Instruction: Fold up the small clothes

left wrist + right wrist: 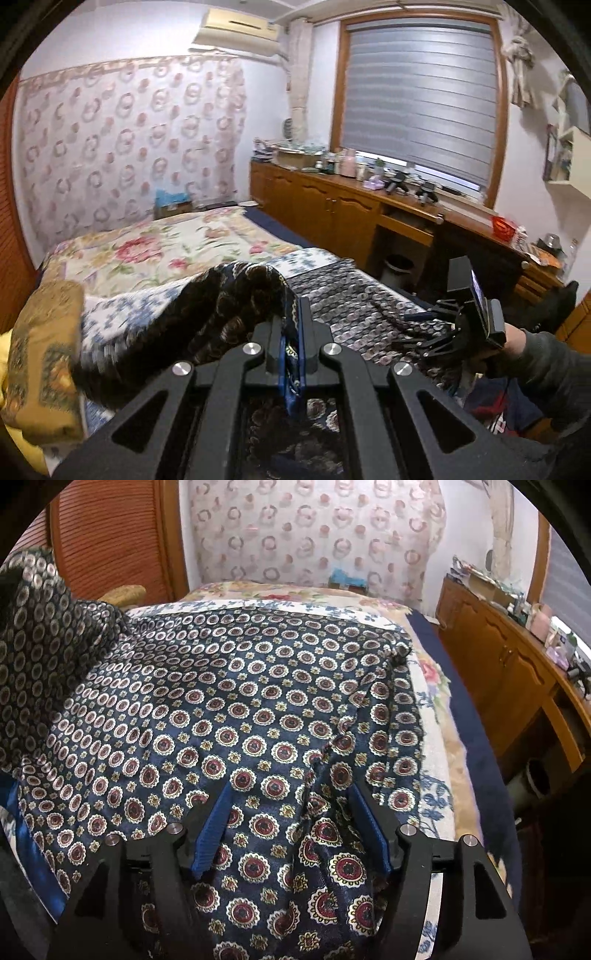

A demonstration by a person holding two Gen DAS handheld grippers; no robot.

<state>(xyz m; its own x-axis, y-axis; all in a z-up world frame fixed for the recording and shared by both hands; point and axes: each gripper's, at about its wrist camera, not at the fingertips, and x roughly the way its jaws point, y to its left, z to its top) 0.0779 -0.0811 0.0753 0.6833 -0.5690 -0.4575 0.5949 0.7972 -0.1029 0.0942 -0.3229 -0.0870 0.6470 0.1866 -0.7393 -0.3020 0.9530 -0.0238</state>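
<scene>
The left gripper (291, 317) is clenched on a fold of the garment (236, 716), a navy cloth printed with red-and-cream medallions. Its blue pads (301, 332) are pressed together with the cloth pinched between them, and the gathered fabric rises in a dark hump just ahead of the fingers, lifted off the bed (159, 240). In the right wrist view this raised portion shows at the upper left, hanging above the rest of the cloth.

The right gripper (291, 812) is released: its two blue pads (212, 830) stand well apart, with the garment lying flat beneath and between them. Whether the fingertips touch the cloth cannot be told. In the left wrist view the right gripper sits low over the garment near the bed's right edge, held by a hand (517, 339) in a grey sleeve.

The garment is spread across the near part of the bed, over a blue-and-white cover (432, 797), reaching almost to the bed's right edge, where one corner is wrinkled and turned up. A floral quilt (184, 236) covers the far part of the bed. A tan cushion (44, 354) lies at the bed's left edge. A wooden cabinet (332, 210) runs along the wall beside the bed.
</scene>
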